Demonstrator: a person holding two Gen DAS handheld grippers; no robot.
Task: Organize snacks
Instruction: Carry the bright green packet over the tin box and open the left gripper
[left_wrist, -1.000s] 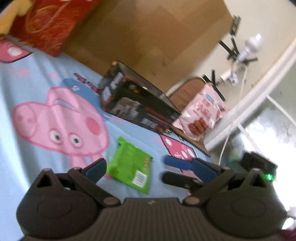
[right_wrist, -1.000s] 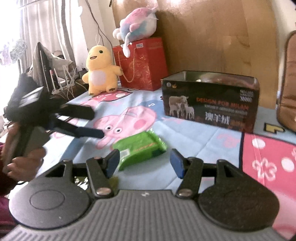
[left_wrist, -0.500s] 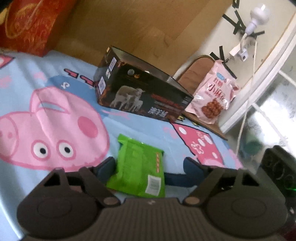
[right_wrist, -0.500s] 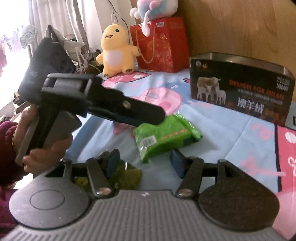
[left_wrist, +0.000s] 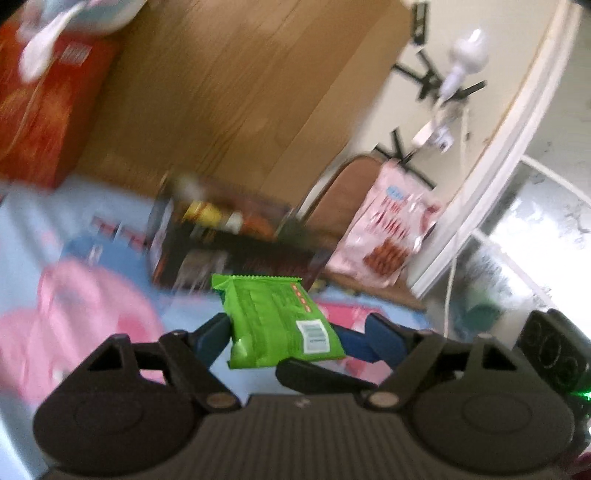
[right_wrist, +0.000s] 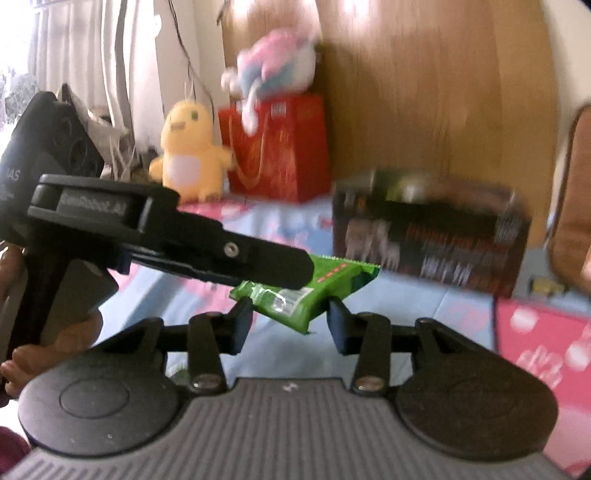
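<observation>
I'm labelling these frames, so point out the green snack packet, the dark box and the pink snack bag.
green snack packet (left_wrist: 273, 321), left wrist view, middle of its face.
dark box (right_wrist: 428, 240), right wrist view, front wall.
pink snack bag (left_wrist: 391, 236), left wrist view, its front.

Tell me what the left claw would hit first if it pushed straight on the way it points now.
Most likely the dark open-topped box. The left claw, shut on the green snack packet, points at it across the cartoon-print blanket. Blur makes the depth uncertain, but nothing else shows in between.
</observation>
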